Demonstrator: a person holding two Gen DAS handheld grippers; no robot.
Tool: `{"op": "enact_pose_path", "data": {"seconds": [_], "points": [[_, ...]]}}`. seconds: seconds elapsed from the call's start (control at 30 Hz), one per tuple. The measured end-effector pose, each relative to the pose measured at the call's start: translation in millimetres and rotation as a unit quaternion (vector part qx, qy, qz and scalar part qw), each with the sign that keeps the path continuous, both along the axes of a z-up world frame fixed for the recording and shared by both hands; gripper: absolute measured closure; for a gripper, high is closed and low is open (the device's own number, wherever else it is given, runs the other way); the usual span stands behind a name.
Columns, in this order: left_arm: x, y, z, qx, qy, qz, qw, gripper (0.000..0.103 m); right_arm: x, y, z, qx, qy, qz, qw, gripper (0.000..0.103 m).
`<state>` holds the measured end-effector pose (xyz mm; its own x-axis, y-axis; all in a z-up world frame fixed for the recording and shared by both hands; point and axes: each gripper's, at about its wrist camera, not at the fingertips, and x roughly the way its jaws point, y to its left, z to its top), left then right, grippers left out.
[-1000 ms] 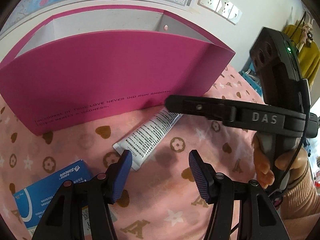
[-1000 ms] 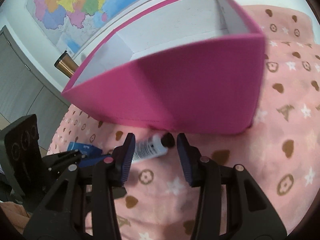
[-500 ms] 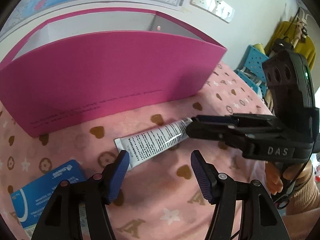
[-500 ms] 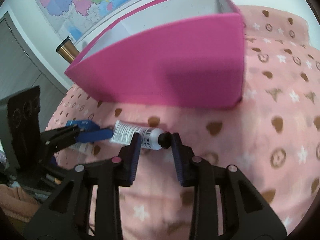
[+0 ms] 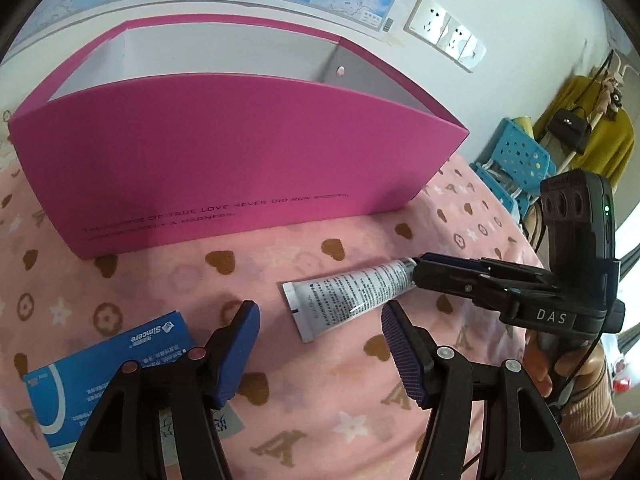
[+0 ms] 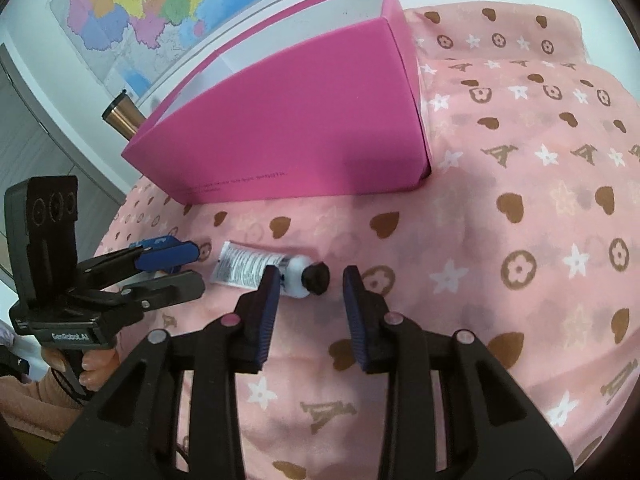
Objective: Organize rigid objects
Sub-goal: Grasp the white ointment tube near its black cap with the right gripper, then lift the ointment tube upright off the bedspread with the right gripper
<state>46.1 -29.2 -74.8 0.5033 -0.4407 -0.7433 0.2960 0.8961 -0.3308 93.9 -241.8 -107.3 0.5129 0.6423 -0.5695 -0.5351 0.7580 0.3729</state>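
A white tube (image 5: 348, 296) with a black cap (image 6: 318, 278) lies on the pink patterned cloth in front of the pink box (image 5: 240, 160). My right gripper (image 6: 310, 300) is open around the cap end. Its left pad overlaps the tube's shoulder, and a gap shows between the cap and the right pad. In the left wrist view the right gripper (image 5: 420, 270) comes in from the right, tips at the cap. My left gripper (image 5: 320, 344) is open just short of the tube's flat end and holds nothing. A blue carton (image 5: 112, 364) lies partly under its left finger.
The pink box (image 6: 300, 120) stands open-topped at the back of the cloth (image 6: 520, 240), with a copper tumbler (image 6: 120, 116) behind it. A wall map and sockets (image 5: 444, 32) are behind. A blue stool (image 5: 516, 156) stands to the right, off the cloth.
The tube has slid away from the foot of the pink box, its cap end between the right fingers. The right jaws have narrowed and the left jaws stand slightly wider.
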Motion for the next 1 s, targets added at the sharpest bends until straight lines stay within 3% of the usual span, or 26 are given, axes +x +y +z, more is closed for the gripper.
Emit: {"op": "enact_pose_path", "data": {"seconds": [0.3, 0.67, 1.0], "points": [[0.5, -30.6, -4.2, 0.034, -0.002, -0.034, 0.9988, 0.039, 2.0, 5.6, -1.3, 0.000, -0.002, 0.003, 1.000, 0.068], [1.7, -35.7, -6.3, 0.049, -0.009, -0.033, 0.9982, 0.039, 7.8, 13.3, 1.3, -0.002, -0.008, 0.011, 1.000, 0.063], [0.9, -44.7, -7.0, 0.054, -0.011, -0.030, 0.9980, 0.041, -2.6, 2.3, 13.5, 0.022, -0.024, 0.001, 0.999, 0.064]]}}
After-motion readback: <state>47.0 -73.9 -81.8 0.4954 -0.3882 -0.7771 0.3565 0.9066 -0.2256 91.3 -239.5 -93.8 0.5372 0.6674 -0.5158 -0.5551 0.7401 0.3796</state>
